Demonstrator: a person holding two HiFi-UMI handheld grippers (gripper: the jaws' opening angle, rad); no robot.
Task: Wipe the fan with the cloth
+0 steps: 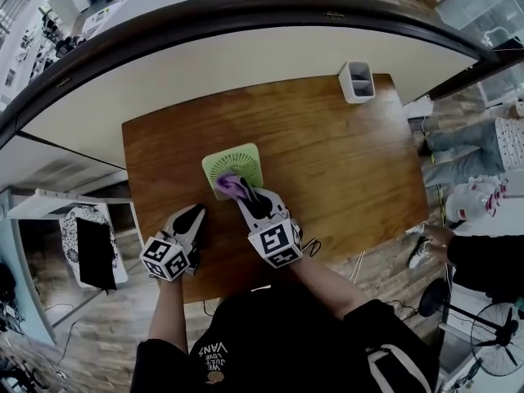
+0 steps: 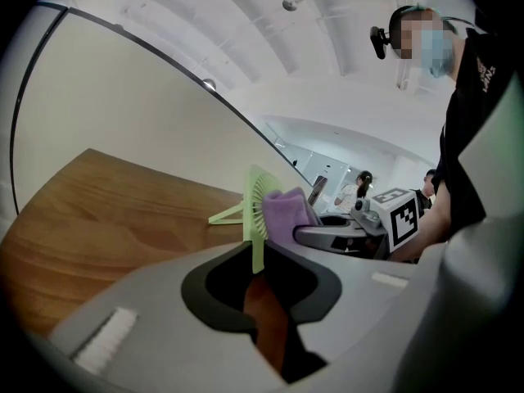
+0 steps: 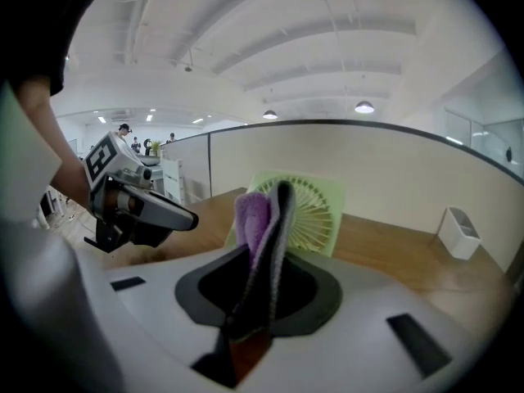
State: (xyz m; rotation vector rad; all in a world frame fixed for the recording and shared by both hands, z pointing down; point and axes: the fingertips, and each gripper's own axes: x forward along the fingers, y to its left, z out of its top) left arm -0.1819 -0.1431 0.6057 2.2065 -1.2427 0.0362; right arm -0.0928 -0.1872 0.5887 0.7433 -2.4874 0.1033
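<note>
Starting with the head view, a small green fan (image 1: 242, 157) is seen standing at the middle of the wooden table (image 1: 344, 162), with a purple cloth (image 1: 231, 185) laid against its lower edge. The cloth is pinched in the right gripper (image 1: 238, 190), which reaches up and to the left from the lower centre of the frame. The left gripper (image 1: 199, 210) is found just beside the fan's lower left corner, its marker cube (image 1: 164, 257) toward the bottom left. A white container (image 1: 357, 81) is set near the table's far edge, at the upper right. In the left gripper view, the fan (image 2: 256, 199) is shown edge-on at the centre, its stand (image 2: 225, 217) jutting left and the cloth (image 2: 286, 210) pressed to its right face. The left gripper (image 2: 260, 278) is held narrow, with only a slit left through which brown table is seen. The fan's thin edge is lined up with the far end of that slit, though whether the pads press on it cannot be told. In the right gripper view, the jaws of the right gripper (image 3: 270, 219) are closed on the cloth (image 3: 252, 215), which is drawn up between them and held against the fan's round grille (image 3: 311, 211) at the centre of the frame. The left gripper (image 3: 190, 217) is visible at the middle left, pointing toward the fan.
</note>
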